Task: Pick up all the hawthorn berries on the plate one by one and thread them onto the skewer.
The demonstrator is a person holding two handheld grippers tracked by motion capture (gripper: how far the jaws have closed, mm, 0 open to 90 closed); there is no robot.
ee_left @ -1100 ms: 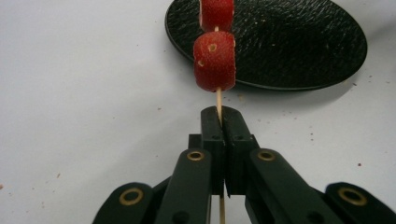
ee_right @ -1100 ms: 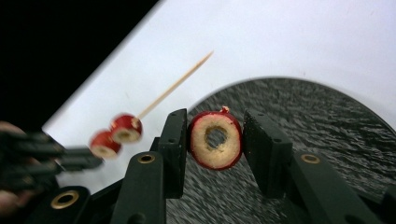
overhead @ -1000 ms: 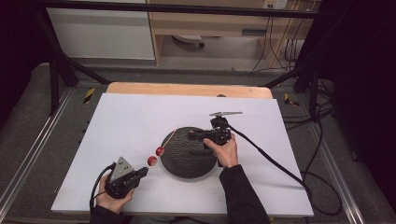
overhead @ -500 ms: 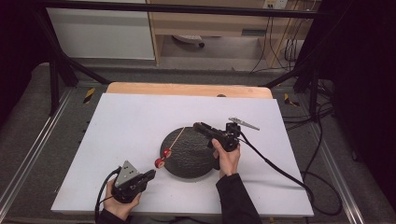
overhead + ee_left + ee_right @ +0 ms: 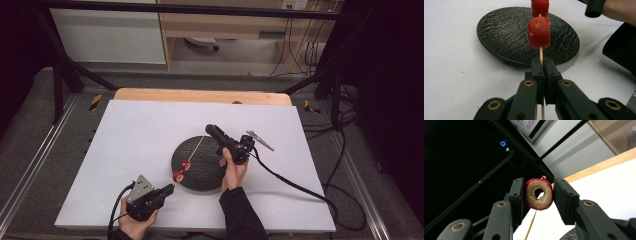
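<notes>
White and smooth, the table (image 5: 125,150) carries a round black plate (image 5: 504,32) with a rippled texture. Over it, the left tool (image 5: 543,75) is pressed together on a thin wooden skewer (image 5: 541,53) holding two red strawberry pieces (image 5: 538,32). The right tool (image 5: 539,195) pinches a cored fruit slice (image 5: 539,194) (red skin, pale flesh).

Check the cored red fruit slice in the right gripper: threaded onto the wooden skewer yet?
Not yet. The cored red fruit slice sits clamped in the right gripper, its hole empty; the wooden skewer tip lies below it.
</notes>
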